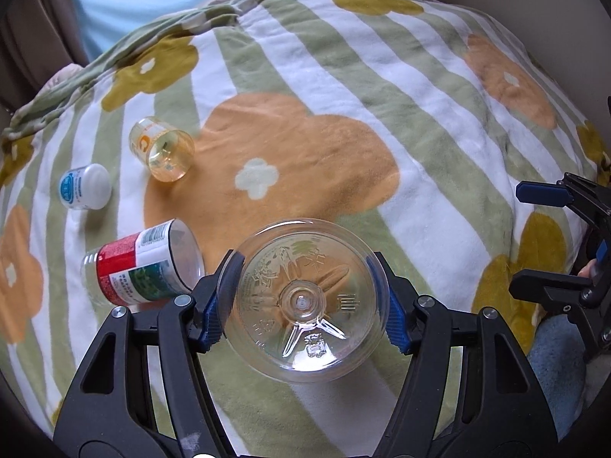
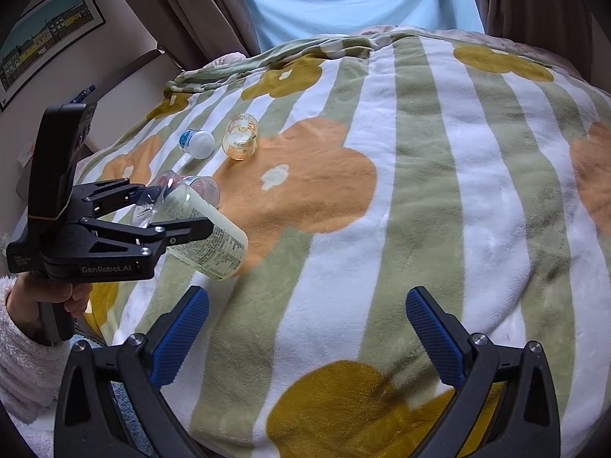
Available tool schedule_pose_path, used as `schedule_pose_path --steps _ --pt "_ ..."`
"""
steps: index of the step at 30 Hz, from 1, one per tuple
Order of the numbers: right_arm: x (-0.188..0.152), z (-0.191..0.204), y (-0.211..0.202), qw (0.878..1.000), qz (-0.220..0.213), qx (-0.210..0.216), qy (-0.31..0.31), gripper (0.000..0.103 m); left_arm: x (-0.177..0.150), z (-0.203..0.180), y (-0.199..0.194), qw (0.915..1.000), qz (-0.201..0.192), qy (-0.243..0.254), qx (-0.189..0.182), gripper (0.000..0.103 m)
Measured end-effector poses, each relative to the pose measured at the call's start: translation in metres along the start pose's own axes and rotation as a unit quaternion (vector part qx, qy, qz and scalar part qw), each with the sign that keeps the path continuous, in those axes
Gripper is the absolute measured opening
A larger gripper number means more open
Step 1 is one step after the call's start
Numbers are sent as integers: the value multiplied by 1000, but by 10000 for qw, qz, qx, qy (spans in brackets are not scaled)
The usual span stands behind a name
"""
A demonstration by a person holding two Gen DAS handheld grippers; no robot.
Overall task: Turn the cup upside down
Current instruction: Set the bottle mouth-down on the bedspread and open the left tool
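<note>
Clear plastic cup (image 1: 305, 301), base toward us, sits clamped in our left tool (image 1: 305, 297) above the blanket (image 1: 420, 122); its printed label is too small to read. "GenRobot.AI" marks that tool's body. Our right tool (image 2: 307, 337) gapes, grasping nothing. Farther off lie a red-labelled cup (image 1: 143, 263), a white-capped bottle (image 1: 86, 186) and an amber cup (image 1: 162, 149).

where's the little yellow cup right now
In the left wrist view the yellow cup lies on its side on the blanket, left of the large orange flower, beside the white-capped bottle.
</note>
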State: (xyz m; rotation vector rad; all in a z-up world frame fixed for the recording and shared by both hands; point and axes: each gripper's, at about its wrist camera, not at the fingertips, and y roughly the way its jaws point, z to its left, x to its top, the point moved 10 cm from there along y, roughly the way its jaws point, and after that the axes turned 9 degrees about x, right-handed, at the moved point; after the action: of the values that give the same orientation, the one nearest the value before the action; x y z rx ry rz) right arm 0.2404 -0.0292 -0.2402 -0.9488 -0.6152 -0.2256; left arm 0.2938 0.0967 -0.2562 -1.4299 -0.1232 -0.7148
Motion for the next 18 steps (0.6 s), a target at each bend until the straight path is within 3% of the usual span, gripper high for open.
schedule_pose_path --steps 3,11,13,14,15,18 --pt "0 2 2 10000 1 35 6 103 -5 -4 11 9999 139 10 -29 63" --pt "-1 7 5 10000 -11 -33 -92 103 -1 -7 16 10000 66 5 25 64" --pt "0 8 6 9999 -25 -86 -144 103 -1 -9 16 10000 85 29 -6 71" --pt "0 8 6 9998 -33 -121 -173 103 -1 -10 15 10000 81 26 -3 91" --pt "0 9 6 9997 -33 -150 -197 103 -1 -10 14 10000 36 23 5 102" --pt "0 9 8 9996 -27 -163 -220 103 -2 -14 7 9999 -133 64 -27 103"
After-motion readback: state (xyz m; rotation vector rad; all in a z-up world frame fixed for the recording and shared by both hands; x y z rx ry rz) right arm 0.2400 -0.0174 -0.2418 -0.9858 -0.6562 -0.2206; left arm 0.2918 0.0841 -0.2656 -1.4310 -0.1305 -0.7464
